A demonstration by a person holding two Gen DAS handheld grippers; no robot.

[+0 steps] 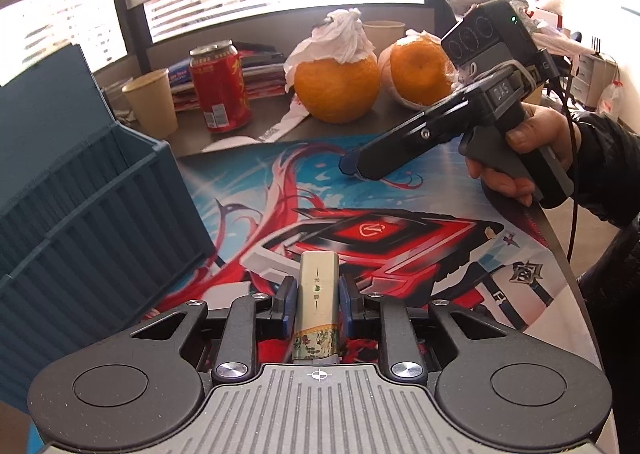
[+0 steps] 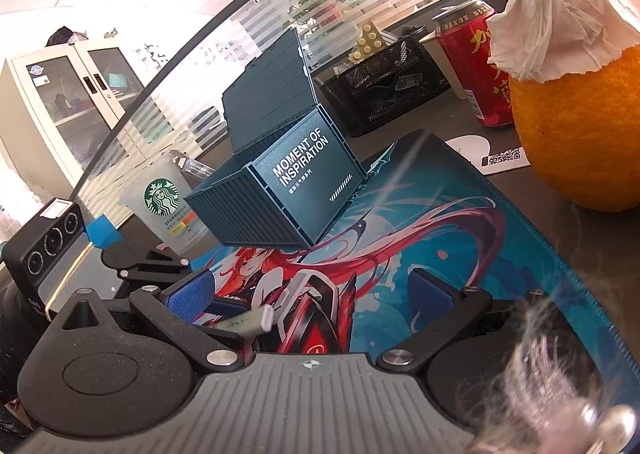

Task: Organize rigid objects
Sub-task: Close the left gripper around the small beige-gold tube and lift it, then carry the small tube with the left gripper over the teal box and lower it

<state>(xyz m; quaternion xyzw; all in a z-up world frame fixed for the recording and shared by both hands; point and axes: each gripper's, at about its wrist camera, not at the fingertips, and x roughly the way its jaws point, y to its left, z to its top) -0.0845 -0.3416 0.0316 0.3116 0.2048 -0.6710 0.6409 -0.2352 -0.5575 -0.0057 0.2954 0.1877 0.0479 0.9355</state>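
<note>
A small beige rectangular stick (image 1: 318, 290) with a patterned band at its near end sits between the blue pads of my left gripper (image 1: 318, 300), which is shut on it just above the printed desk mat (image 1: 400, 189). In the right wrist view the same stick (image 2: 250, 320) shows low on the left. My right gripper (image 2: 308, 294) stands open over the mat with nothing between its pads (image 2: 188, 294). From the left wrist view a person's hand holds the right gripper (image 1: 354, 167) above the mat's far part. A dark blue container box (image 2: 288, 189), lid up, stands on the mat's left side (image 1: 80, 213).
Two oranges (image 1: 338, 87) (image 1: 420, 69), one capped with tissue, a red can (image 1: 220, 87) and a paper cup (image 1: 154, 101) stand behind the mat. A black mesh organiser (image 2: 384, 85) and a clear Starbucks cup (image 2: 166, 205) flank the box. The desk edge (image 1: 560, 254) runs on the right.
</note>
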